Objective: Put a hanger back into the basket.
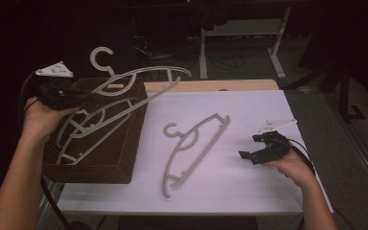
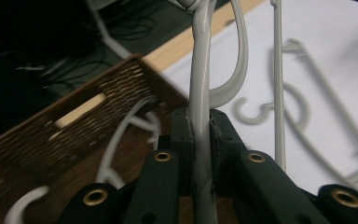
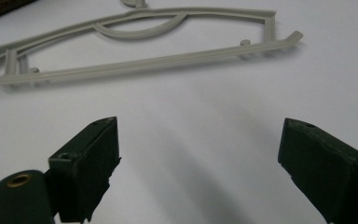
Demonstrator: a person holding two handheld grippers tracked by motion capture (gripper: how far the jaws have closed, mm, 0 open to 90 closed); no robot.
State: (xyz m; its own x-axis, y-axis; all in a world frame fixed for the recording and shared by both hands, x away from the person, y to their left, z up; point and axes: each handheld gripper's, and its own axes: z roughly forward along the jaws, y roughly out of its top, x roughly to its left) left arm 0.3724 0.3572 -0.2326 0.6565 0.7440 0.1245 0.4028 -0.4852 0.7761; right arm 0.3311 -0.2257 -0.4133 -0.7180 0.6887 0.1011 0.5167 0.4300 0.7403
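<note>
Clamping the raised hanger (image 1: 139,79) by its bar, your left tool (image 1: 79,97) holds it above the brown basket (image 1: 120,163) at the desk's left, while your right tool (image 1: 255,146), jaws spread and empty, faces the hanger lying mid-desk (image 1: 191,143).

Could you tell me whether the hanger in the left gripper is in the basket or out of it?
Out: the left gripper holds the hanger raised above the basket.

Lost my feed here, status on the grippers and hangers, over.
Left gripper shut on a grey hanger, held above the wicker basket. Right gripper open, nothing between its jaws, facing second hanger flat on the table. Nothing in the way.
</note>
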